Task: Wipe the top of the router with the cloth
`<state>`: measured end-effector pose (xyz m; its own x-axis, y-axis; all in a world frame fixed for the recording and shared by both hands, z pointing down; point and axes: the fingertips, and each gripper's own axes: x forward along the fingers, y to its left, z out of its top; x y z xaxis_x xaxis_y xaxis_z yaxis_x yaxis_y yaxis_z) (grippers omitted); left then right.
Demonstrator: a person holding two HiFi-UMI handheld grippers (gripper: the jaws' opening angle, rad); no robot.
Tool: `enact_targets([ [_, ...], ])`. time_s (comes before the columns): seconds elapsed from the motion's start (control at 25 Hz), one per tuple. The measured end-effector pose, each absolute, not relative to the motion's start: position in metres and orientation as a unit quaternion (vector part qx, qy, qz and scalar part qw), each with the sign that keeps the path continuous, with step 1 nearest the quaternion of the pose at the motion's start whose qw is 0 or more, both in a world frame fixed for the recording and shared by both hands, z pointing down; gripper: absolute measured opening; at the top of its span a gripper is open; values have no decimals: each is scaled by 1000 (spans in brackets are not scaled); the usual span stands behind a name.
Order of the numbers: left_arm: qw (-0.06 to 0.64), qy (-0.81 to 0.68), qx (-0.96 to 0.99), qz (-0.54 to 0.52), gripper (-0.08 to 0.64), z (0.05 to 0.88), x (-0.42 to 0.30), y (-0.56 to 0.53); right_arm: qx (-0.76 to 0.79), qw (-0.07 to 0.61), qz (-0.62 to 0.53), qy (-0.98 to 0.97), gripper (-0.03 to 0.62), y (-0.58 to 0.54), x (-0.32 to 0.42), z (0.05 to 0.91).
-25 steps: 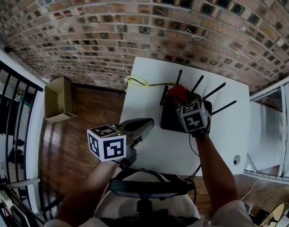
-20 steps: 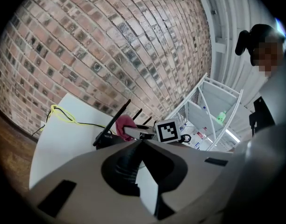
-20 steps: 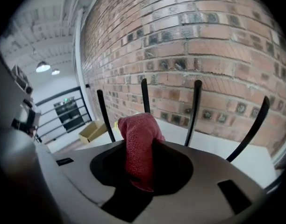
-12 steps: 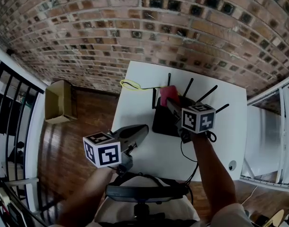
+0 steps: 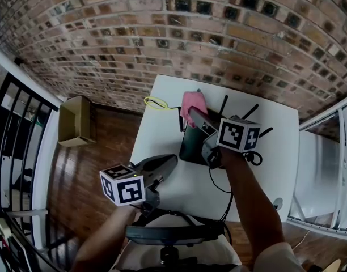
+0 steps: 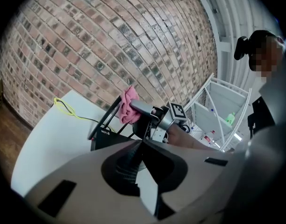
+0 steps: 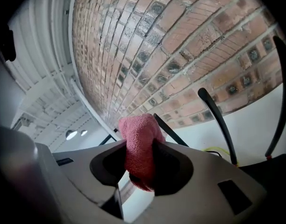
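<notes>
Clamps the pink cloth [image 7: 140, 143] in the right hand-held gripper [image 5: 191, 114], above the router [image 5: 191, 147] by its antennas [image 7: 216, 122]; cannot tell whether cloth and antennas touch. Hides part of the router's top in the head view. Holds the left hand-held gripper [image 5: 172, 160] clenched and empty, on the near side of the router over the worktop [image 5: 162, 123].

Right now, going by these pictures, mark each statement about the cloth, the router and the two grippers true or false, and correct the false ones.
1. The router stands on a white table. True.
2. The right gripper is shut on the pink cloth. True.
3. The pink cloth lies flat on the router. False: it is held in the air above it.
4. The left gripper grips the router. False: its jaws are together, empty, apart from the router.
</notes>
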<state>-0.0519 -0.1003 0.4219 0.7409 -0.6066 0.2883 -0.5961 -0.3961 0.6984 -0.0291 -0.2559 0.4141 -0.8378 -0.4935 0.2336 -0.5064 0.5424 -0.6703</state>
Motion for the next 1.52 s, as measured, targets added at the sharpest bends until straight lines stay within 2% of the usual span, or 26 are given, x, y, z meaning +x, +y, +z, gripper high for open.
enact_targets([
  [0.12,415,-357,837,-10,5,419,-47,-100,276,-17,394,-876,147,-259,-32,408],
  [0.4,420,-351,837,-8,5,420,-50,-104,265,-23,445,-855,149,-254,-40,439],
  [1.52,435,-326,839,-2,5,428,-93,-113,334,211,387,-833,149,-234,-47,540],
])
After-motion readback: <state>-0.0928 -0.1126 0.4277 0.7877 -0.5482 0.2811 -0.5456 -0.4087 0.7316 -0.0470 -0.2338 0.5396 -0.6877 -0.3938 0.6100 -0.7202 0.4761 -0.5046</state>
